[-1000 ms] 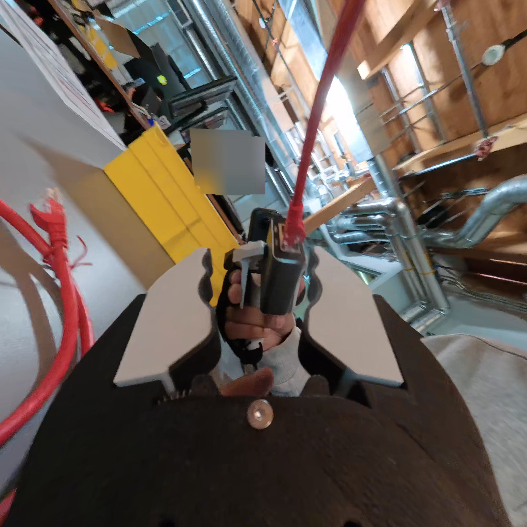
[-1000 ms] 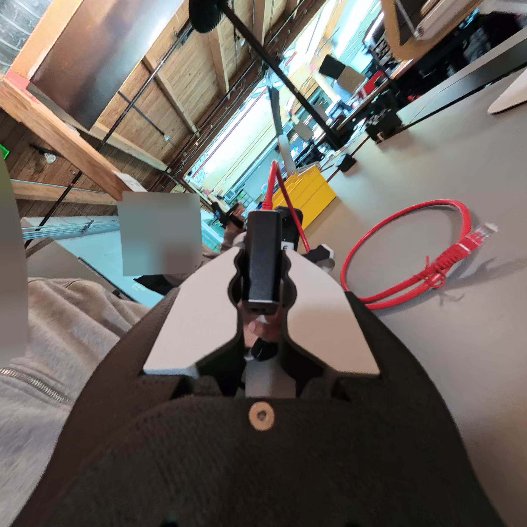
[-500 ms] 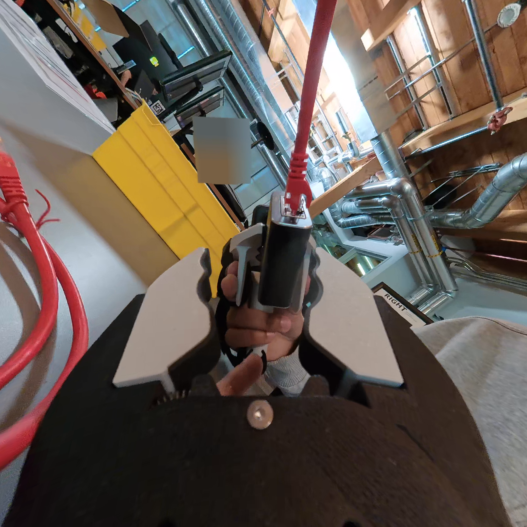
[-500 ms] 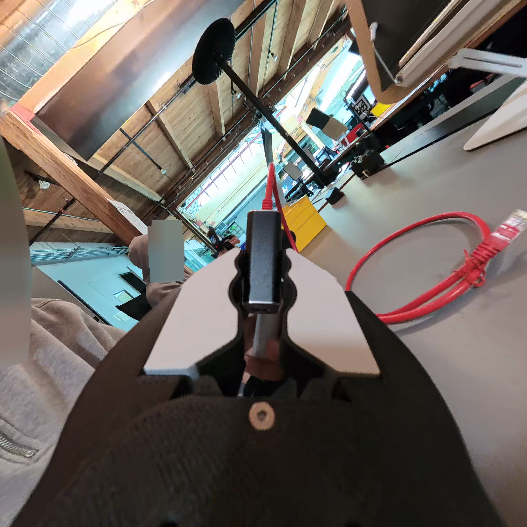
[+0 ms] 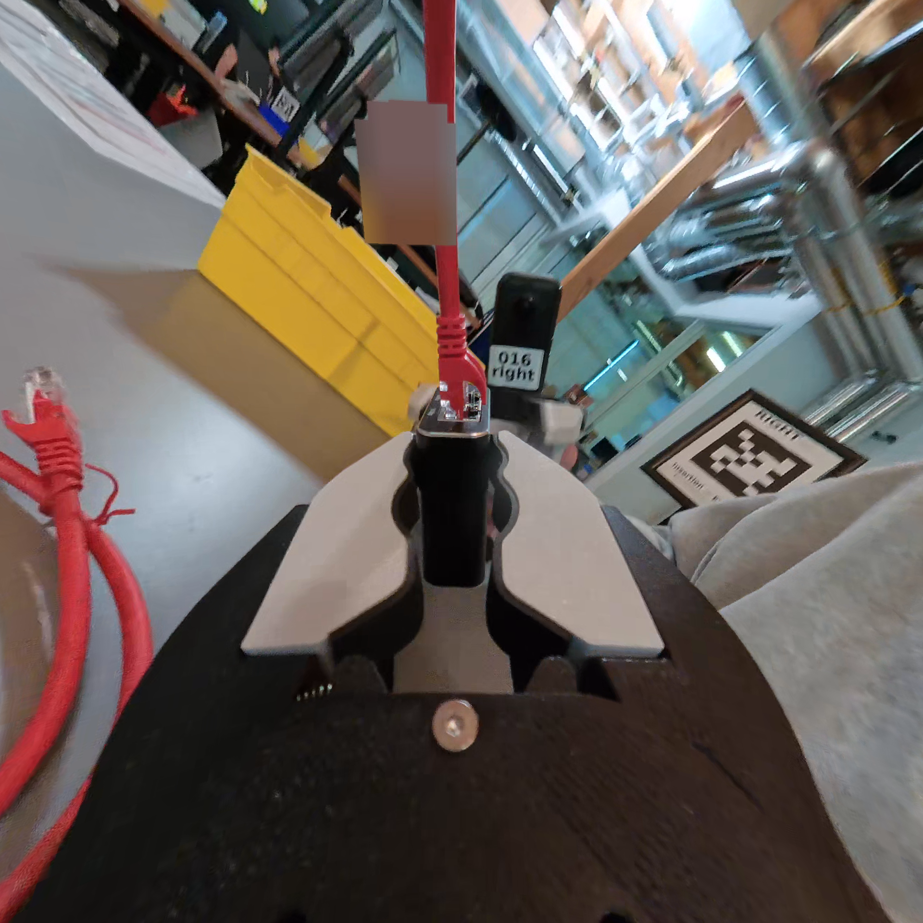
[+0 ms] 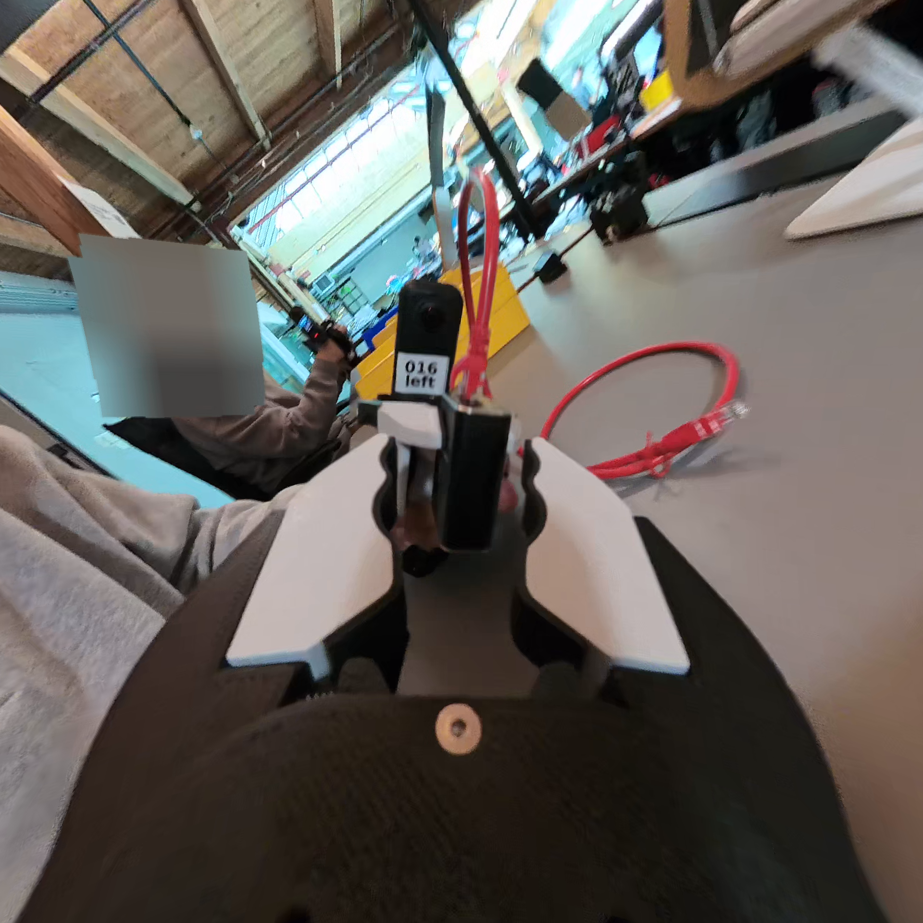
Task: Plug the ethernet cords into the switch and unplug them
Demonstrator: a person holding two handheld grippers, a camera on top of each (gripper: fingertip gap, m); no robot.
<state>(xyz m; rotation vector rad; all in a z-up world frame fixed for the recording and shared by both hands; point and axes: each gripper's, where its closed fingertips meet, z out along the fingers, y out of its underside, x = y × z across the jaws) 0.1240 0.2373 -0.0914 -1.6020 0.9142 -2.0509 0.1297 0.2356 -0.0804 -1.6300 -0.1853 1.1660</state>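
The switch (image 5: 452,499) is a small black box held upright above the grey table (image 5: 175,449). My left gripper (image 5: 452,444) is shut on its sides. A red ethernet cord (image 5: 451,344) is plugged into its top port and rises out of view. In the right wrist view my right gripper (image 6: 457,444) is open, its jaws standing apart around the switch (image 6: 474,474) without touching it. The left gripper's white finger (image 6: 409,424) presses the switch there. A second red cord (image 5: 65,549) lies coiled and unplugged on the table, and it also shows in the right wrist view (image 6: 699,427).
A yellow bin (image 5: 309,279) and a white box (image 5: 75,125) stand at the table's far side. A white board (image 6: 859,200) lies at the far right. A seated person in a grey sleeve (image 6: 279,424) is beyond the table edge. My own grey sleeve (image 5: 799,599) is close on the right.
The switch has passed from the right gripper to the left. The left gripper closed on it and the right gripper opened. The switch also dropped lower toward the table.
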